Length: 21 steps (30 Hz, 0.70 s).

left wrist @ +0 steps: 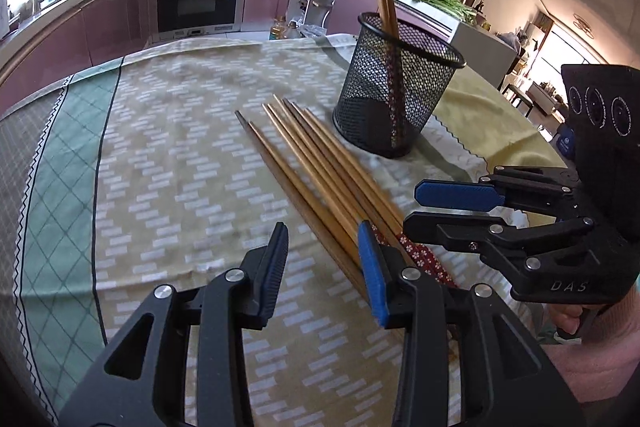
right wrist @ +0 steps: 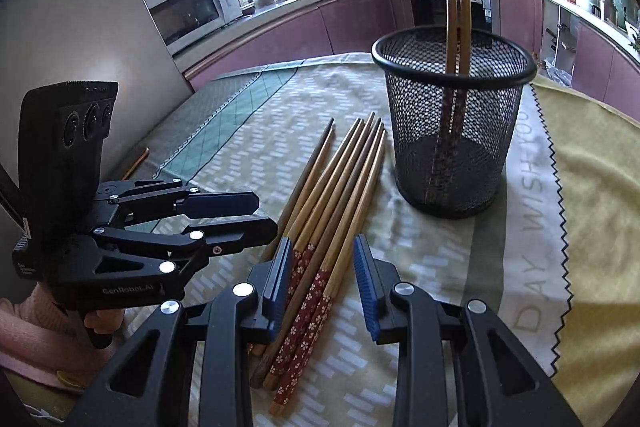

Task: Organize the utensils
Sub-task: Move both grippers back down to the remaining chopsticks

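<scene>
1. Two chopsticks [right wrist: 456, 39] stand in the mesh cup [right wrist: 452, 131] on the tablecloth [left wrist: 168, 163]; the other chopsticks [right wrist: 320, 227] lie bundled just beside it.
2. Left gripper [left wrist: 324, 267] hangs over the cloth, fingers [left wrist: 276, 267] parted and empty; its right pad sits at the bundle's edge, contact unclear.
3. Right gripper [right wrist: 322, 283] straddles the bundle's patterned handles, fingers [right wrist: 364, 283] apart with visible gaps, not squeezing.
4. Each gripper is carried by a hand in a pink sleeve [right wrist: 24, 331].

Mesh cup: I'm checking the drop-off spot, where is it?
The mesh cup stands upright on the tablecloth, right of the loose chopsticks, holding two chopsticks.
</scene>
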Each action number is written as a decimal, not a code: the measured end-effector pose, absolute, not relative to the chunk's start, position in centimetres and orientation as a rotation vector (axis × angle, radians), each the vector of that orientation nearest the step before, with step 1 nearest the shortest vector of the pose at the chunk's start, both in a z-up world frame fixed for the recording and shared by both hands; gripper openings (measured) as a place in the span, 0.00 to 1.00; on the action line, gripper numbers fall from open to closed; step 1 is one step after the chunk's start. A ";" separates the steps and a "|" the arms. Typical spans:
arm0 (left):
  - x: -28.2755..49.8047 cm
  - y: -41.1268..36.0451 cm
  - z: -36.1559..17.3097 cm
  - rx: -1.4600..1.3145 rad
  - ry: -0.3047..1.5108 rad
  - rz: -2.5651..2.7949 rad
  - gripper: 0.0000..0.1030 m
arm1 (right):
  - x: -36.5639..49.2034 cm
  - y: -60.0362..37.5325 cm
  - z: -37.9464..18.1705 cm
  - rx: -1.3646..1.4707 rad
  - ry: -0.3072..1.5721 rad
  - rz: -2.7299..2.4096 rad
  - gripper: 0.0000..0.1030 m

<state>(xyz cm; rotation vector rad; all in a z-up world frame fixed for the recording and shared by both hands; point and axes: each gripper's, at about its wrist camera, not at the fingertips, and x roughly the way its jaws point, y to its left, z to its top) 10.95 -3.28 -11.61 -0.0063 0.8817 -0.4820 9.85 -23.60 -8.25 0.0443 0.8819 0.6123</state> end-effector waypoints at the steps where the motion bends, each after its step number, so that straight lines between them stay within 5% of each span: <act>1: 11.0 -3.4 -11.7 0.002 0.886 -0.478 0.35 | 9.9 -23.6 -8.3 0.042 0.884 0.608 0.28; 21: 11.4 -3.2 -11.7 0.083 0.909 -0.445 0.22 | 10.6 -24.2 -9.6 0.016 0.915 0.546 0.25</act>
